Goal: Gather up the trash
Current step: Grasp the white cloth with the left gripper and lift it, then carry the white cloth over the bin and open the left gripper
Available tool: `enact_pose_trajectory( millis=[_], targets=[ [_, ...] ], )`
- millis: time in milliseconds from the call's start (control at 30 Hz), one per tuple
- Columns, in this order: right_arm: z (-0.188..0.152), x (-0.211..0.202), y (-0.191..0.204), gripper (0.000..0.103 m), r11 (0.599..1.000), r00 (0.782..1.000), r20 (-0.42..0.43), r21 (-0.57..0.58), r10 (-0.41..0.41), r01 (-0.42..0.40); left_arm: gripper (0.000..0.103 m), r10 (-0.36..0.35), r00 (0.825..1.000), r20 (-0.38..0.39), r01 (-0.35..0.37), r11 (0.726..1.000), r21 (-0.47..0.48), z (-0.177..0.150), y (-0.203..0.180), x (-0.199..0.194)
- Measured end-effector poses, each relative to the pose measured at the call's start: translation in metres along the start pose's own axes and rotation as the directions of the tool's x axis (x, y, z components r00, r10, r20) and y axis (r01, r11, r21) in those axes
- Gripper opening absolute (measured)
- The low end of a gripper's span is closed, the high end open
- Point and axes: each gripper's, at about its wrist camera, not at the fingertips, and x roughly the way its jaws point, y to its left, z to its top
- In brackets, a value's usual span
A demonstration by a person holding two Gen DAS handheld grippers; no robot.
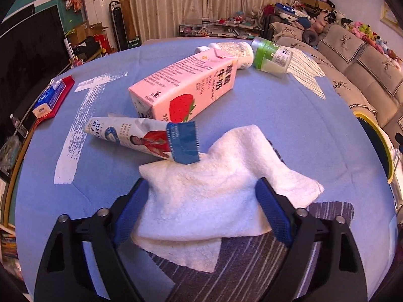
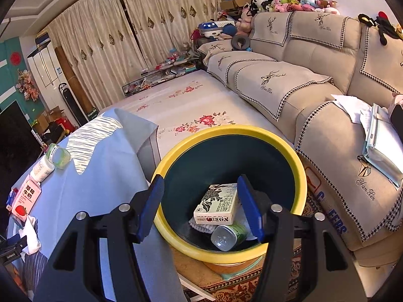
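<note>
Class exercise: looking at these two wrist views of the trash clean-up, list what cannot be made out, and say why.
- Left wrist view: whether the left gripper pads press the white towel; cloth covers them.
- Left wrist view: the white bottle body, hidden behind the pink carton.
- Right wrist view: what lies under the box in the yellow bin.

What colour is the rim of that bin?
Yellow rim on a dark teal bin, clearest in the right wrist view.

The pink carton [image 1: 186, 88] near the table's middle reads 草莓牛奶 down its side. "Yan Xin" is stitched under the deer on the sofa covers [image 2: 269, 80]. Other labels stay unreadable.
</note>
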Motion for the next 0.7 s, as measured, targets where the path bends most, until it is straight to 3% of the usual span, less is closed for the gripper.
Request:
enact_pose_trajectory(
  millis=[100, 267, 467, 700],
  targets=[
    [-0.001, 0.000, -0.003, 0.058, 1.000, 1.000, -0.004, 0.010, 0.014, -0.014, 0.063, -0.008, 1.000, 0.002, 0.008, 1.000, -0.001, -0.001, -0.006, -0.004],
    [-0.003, -0.002, -0.008, 0.058, 0.999, 1.000, -0.002, 0.028, 0.023, -0.023, 0.016, -0.068, 0.998, -0.012, 0.068, 0.998, 0.004, -0.009, -0.017, -0.015],
    [-0.006, -0.006, -0.014, 0.058, 0.999, 0.999, -0.002, 0.042, 0.035, -0.035, 0.010, -0.129, 0.992, 0.008, 0.129, 0.992, 0.018, -0.019, -0.030, -0.033],
    [-0.003, -0.025, -0.024, 0.058, 0.999, 0.999, 0.041, 0.042, -0.001, -0.001, 0.010, -0.191, 0.977, 0.098, 0.181, 0.978, 0.105, -0.006, -0.070, -0.079]
  ],
)
